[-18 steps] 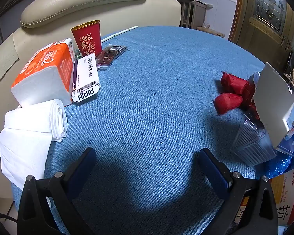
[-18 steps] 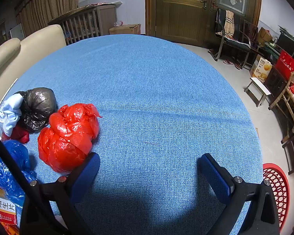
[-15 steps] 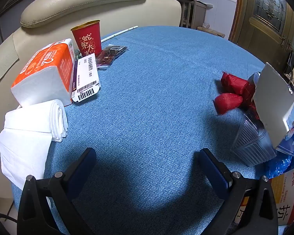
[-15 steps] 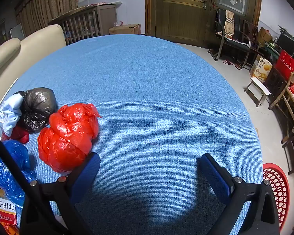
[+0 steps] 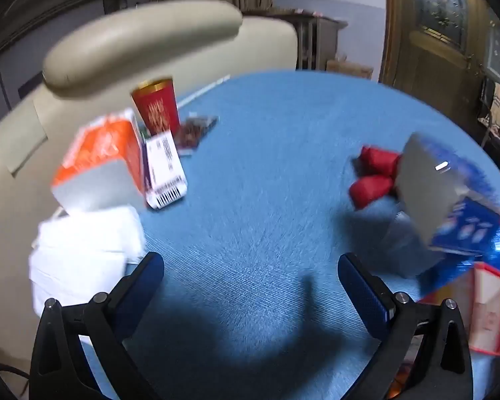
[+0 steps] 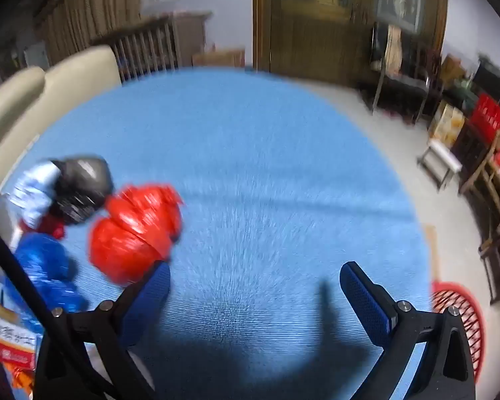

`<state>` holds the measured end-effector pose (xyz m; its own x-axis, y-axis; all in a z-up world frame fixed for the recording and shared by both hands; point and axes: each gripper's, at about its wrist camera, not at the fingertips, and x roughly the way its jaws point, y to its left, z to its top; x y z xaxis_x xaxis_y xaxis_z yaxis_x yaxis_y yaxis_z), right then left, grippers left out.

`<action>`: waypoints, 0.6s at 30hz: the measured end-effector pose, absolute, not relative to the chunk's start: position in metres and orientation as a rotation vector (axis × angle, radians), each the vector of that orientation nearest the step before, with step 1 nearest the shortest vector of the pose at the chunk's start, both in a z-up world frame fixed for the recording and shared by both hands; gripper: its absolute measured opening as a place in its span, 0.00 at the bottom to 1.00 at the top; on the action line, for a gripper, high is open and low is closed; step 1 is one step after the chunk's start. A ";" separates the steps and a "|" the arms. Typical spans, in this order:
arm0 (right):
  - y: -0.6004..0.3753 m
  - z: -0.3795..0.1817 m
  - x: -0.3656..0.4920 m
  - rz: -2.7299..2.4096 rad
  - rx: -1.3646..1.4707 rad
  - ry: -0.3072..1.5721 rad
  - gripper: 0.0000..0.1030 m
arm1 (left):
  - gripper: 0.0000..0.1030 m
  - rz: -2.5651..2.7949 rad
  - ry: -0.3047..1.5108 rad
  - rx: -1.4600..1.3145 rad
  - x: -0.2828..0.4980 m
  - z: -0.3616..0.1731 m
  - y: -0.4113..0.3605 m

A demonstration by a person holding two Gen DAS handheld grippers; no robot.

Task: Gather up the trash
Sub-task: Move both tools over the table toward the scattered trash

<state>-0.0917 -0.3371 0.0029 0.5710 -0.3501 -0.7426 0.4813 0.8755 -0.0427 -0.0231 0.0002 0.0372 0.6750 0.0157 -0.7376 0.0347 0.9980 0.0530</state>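
Both views are motion-blurred. My left gripper (image 5: pixel 250 276) is open and empty above the blue tablecloth (image 5: pixel 266 173). Ahead left stand a red paper cup (image 5: pixel 156 108), an orange tissue pack (image 5: pixel 100 160), a barcode label (image 5: pixel 166 166), a dark snack wrapper (image 5: pixel 195 130) and white folded tissues (image 5: pixel 83 253). Red crumpled wrappers (image 5: pixel 373 176) and a blue-and-grey box (image 5: pixel 450 206) lie at the right. My right gripper (image 6: pixel 255 286) is open and empty; a crumpled red plastic bag (image 6: pixel 133 230) touches its left finger. A black bag (image 6: pixel 83 186) and a blue bag (image 6: pixel 46 266) lie further left.
A cream sofa (image 5: pixel 143 36) runs behind the table's far left edge. A red mesh basket (image 6: pixel 463 320) stands on the floor past the table's right edge. Chairs and boxes (image 6: pixel 466 133) crowd the room at the right, by a wooden door (image 6: pixel 316 16).
Both grippers have tilted upward, so the table contents sit lower in each view and are blurred. Both jaws remain wide open.
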 end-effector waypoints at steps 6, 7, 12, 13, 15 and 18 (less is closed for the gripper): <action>-0.318 0.041 -0.124 -0.461 0.136 0.752 1.00 | 1.00 -0.034 0.767 0.032 -0.054 0.072 0.003; -0.314 0.047 -0.133 -0.450 0.140 0.744 1.00 | 1.00 -0.038 0.762 0.030 -0.061 0.074 0.001; -0.297 0.056 -0.160 -0.405 0.150 0.711 1.00 | 1.00 -0.079 0.745 0.006 -0.092 0.085 -0.007; -0.292 0.055 -0.163 -0.391 0.150 0.717 1.00 | 1.00 -0.087 0.742 0.006 -0.098 0.087 -0.009; -0.279 0.055 -0.172 -0.370 0.136 0.725 1.00 | 1.00 -0.104 0.735 0.012 -0.109 0.090 -0.013; -0.265 0.054 -0.183 -0.354 0.132 0.727 1.00 | 1.00 -0.125 0.725 0.021 -0.123 0.092 -0.017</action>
<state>-0.1832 -0.2653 0.0543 0.6912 -0.2703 -0.6702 0.3608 0.9326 -0.0041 -0.1232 -0.0166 0.0918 0.7411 -0.1069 -0.6628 0.1217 0.9923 -0.0239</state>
